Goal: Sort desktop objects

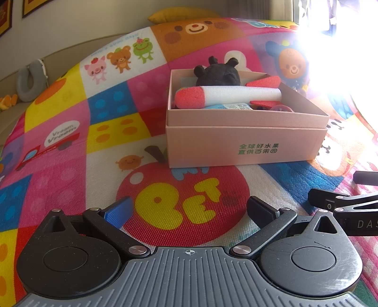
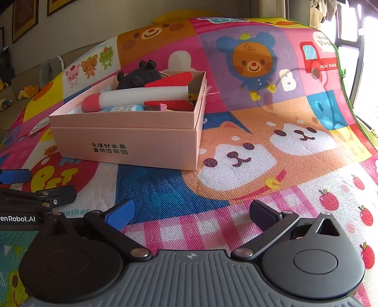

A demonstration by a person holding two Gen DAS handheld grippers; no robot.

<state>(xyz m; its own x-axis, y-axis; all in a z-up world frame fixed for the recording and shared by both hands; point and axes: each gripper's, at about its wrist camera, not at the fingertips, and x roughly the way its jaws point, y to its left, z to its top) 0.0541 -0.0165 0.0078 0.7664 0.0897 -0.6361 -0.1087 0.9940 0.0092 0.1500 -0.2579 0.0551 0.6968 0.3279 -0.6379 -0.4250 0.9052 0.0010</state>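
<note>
A pink cardboard box (image 1: 245, 146) stands on the colourful play mat, also in the right wrist view (image 2: 125, 146). Inside lie a black plush toy (image 1: 217, 74), a white and red foam rocket (image 1: 226, 95) and a blue-labelled flat item (image 1: 230, 106); the same plush (image 2: 139, 76) and rocket (image 2: 141, 95) show in the right wrist view. My left gripper (image 1: 189, 209) is open and empty, low over the mat in front of the box. My right gripper (image 2: 191, 213) is open and empty, to the right of the left one.
The play mat (image 2: 259, 141) covers the whole surface. A grey neck pillow (image 1: 30, 80) and a yellow cushion (image 1: 179, 14) lie beyond its far edge. Strong window glare fills the upper right of the left wrist view. The left gripper's fingers (image 2: 14, 176) show at the right view's left edge.
</note>
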